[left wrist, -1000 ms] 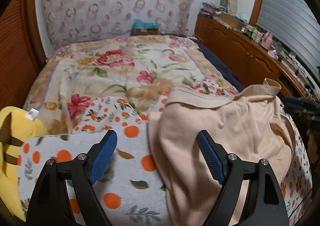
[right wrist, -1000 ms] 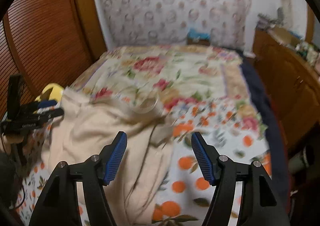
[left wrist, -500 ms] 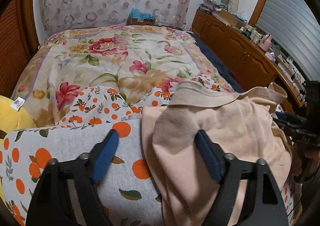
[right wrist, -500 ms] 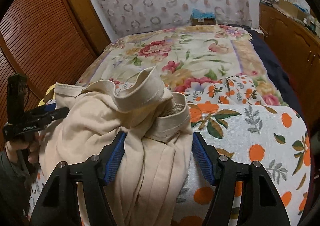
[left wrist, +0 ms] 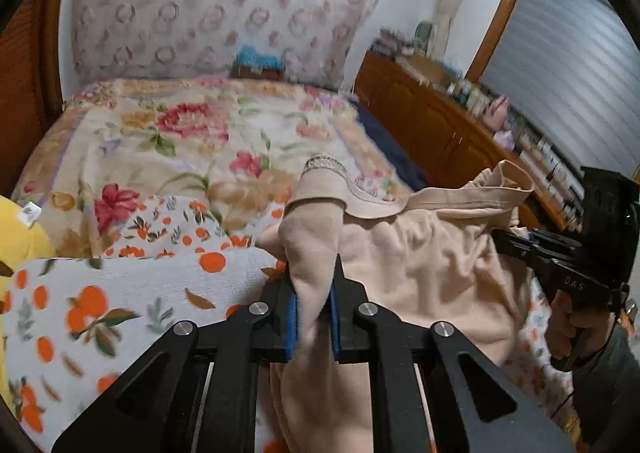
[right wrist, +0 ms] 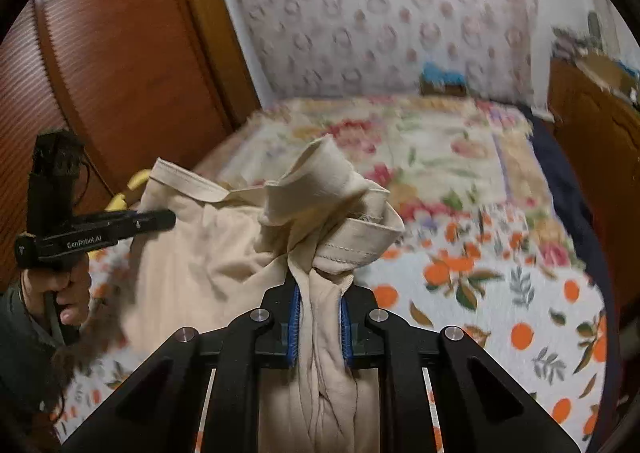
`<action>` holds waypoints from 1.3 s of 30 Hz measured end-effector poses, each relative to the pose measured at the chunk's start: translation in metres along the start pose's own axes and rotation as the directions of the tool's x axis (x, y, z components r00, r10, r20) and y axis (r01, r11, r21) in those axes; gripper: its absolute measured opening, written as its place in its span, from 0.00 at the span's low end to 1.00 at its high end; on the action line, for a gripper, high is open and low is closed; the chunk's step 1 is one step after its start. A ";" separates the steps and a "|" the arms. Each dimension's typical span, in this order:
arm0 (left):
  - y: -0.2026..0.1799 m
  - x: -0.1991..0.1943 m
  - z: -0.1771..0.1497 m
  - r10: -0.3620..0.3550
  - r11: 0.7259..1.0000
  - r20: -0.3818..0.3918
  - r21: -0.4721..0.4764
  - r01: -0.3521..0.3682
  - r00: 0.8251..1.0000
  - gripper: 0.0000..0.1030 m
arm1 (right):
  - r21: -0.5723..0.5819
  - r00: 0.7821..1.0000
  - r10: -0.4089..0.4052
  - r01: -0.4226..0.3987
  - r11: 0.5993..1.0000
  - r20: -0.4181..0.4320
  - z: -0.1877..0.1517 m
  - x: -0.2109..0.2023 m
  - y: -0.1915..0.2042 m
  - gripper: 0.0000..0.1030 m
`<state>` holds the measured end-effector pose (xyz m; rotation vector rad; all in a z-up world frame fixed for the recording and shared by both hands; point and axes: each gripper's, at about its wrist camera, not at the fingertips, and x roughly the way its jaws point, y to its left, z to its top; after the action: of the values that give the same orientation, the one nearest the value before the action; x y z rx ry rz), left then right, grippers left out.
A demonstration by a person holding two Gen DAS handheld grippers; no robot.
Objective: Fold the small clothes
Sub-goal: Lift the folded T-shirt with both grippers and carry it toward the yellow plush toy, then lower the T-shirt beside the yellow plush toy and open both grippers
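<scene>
Left wrist view: the left gripper (left wrist: 313, 307), wide open a second ago, has just closed its jaws on a bunched fold of the beige garment (left wrist: 432, 265), which rises toward 12 o'clock above the orange-print sheet (left wrist: 120, 293). At 3 o'clock a hand holds the right gripper (left wrist: 516, 243), lettered "DAS".

Right wrist view: the right gripper (right wrist: 319, 319) has likewise just closed, pinching the garment (right wrist: 200, 265) by its waistband. At 9 o'clock the left gripper (right wrist: 160, 219) reads "GenRobot.AI". With both ends pinched, the garment looks ready to lift and spread.
</scene>
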<state>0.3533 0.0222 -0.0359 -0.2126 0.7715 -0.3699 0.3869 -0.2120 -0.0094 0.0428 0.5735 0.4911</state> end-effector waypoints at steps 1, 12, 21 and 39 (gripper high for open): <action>-0.001 -0.015 -0.001 0.000 1.000 0.029 -0.004 0.000 1.000 0.13 | -0.014 1.000 0.010 -0.009 1.000 0.019 0.002 -0.007 0.005 0.15; 0.026 -0.130 -0.040 0.097 0.990 0.212 -0.123 -0.072 0.972 0.13 | -0.199 0.982 0.158 -0.135 0.971 0.105 0.020 -0.033 0.073 0.15; 0.082 -0.177 -0.090 0.274 0.941 0.219 -0.261 -0.215 0.936 0.13 | -0.366 0.962 0.271 -0.254 0.895 -0.003 0.059 0.053 0.133 0.15; 0.155 -0.168 -0.152 0.428 0.833 0.100 -0.429 -0.349 0.898 0.13 | -0.445 0.943 0.236 -0.319 0.837 -0.233 0.111 0.209 0.217 0.26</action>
<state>0.1729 0.2229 -0.0847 -0.4621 0.6724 0.2068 0.5035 0.0857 0.0151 -0.3989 0.6013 0.9206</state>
